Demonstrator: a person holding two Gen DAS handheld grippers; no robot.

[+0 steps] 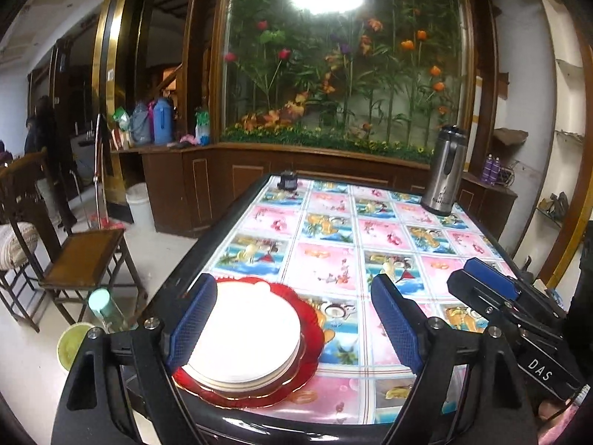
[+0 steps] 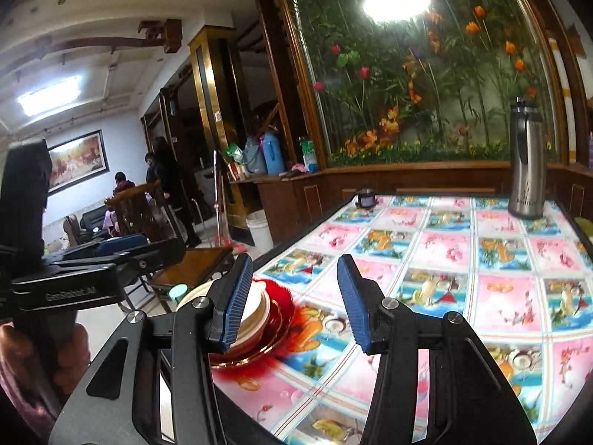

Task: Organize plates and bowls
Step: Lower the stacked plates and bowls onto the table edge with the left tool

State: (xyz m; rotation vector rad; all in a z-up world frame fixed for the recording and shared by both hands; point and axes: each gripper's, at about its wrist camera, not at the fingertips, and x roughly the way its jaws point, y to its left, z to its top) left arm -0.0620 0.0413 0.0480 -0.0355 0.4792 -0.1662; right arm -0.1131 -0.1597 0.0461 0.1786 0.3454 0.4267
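Left wrist view: the left gripper (image 1: 294, 328) has its blue fingers (image 1: 192, 324) spread wide and released, grasping nothing. Between and just beyond them, at the near left corner of the worktop (image 1: 370, 237), sits a stack of white plates (image 1: 246, 337) on a scalloped red plate (image 1: 311, 319). The right gripper (image 1: 478, 278) hovers at the near right edge, over bare patterned cloth. A steel thermos (image 1: 443, 172) stands at the far right corner and a small dark object (image 1: 288, 180) at the far left corner, both well apart from the stack. A wooden chair (image 1: 79, 259) stands beside the worktop's left edge. Right wrist view: the right gripper (image 2: 294, 304) is partly parted and holds nothing; the white plates (image 2: 255, 309) and red plate (image 2: 281, 315) lie just past its left finger, near the worktop's edge (image 2: 444, 259). The left gripper (image 2: 111, 250) reaches in from the left, held by a hand (image 2: 48, 356). Judging from this, the stacking step looks finished, with both grippers clear of the stack. Next would come finding any remaining dish; no bowl can be made out on the worktop. Nothing stands in the way.
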